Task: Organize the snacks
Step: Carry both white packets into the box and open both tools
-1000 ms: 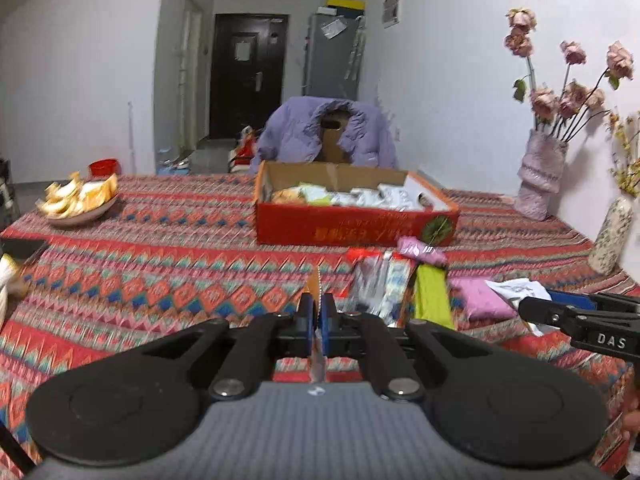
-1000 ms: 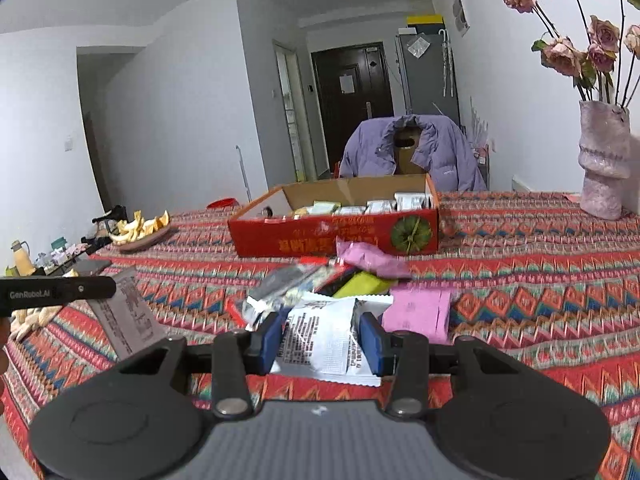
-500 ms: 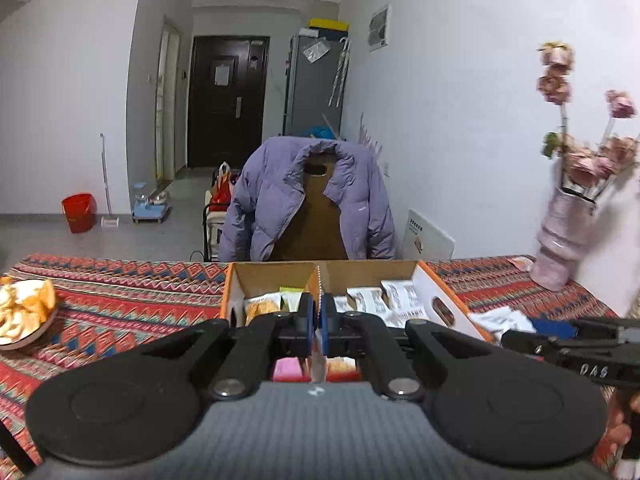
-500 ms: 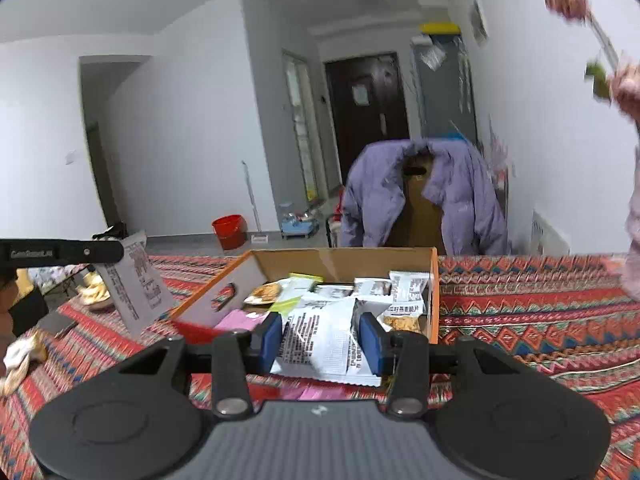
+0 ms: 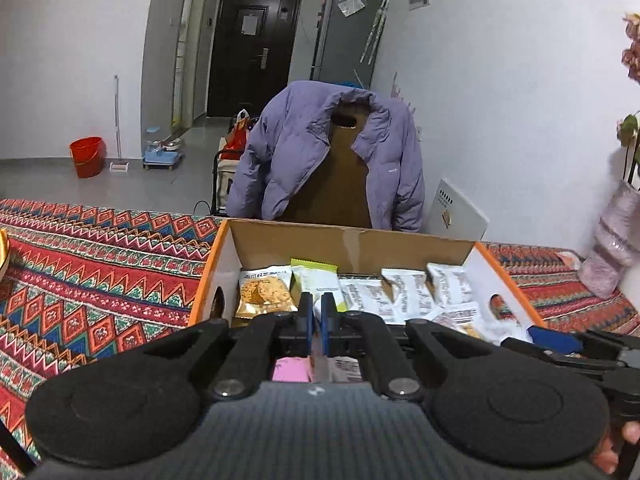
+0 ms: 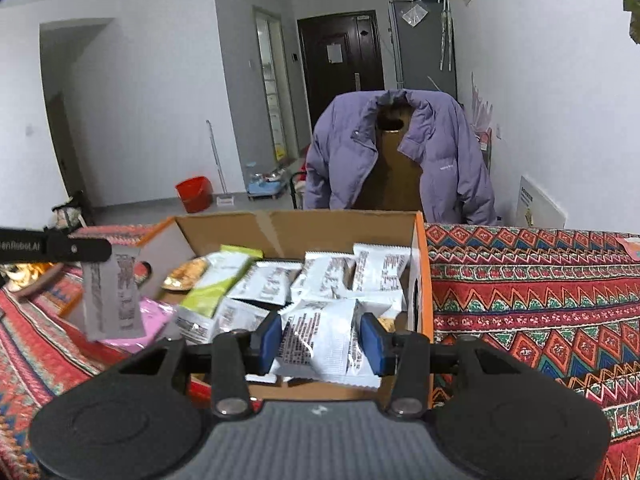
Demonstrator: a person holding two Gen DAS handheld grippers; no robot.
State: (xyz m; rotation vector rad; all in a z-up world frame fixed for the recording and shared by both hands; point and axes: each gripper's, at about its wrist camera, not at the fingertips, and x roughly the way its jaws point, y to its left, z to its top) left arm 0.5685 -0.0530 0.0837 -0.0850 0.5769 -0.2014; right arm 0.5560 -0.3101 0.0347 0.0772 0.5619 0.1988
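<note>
An orange cardboard box point(image 5: 208, 276) point(image 6: 422, 280) holds several snack packets: white ones point(image 5: 400, 292), a green-and-white one point(image 6: 216, 280) and a golden biscuit pack point(image 5: 264, 292). My left gripper point(image 5: 316, 320) hangs over the box's near left part, shut on the top edge of a thin white printed packet point(image 6: 112, 296) that dangles below it. Over the near right part, my right gripper point(image 6: 320, 340) has a white printed snack packet point(image 6: 320, 336) between its blue pads point(image 6: 266, 338). Its jaws are opening, and the pads still touch the packet. A pink packet point(image 5: 290, 370) lies under the left gripper.
The box stands on a table with a red patterned cloth point(image 5: 100, 280) point(image 6: 540, 300). Behind the table's far edge is a chair draped with a purple jacket point(image 5: 332, 152) point(image 6: 400, 152). A pink vase point(image 5: 612, 248) stands at the right. A dish of yellow snacks point(image 6: 24, 276) sits at the left.
Both grippers have travelled forward from the loose pile of packets to above the box, each carrying its packet. The box now fills the lower view. The right jaws look slightly wider.
</note>
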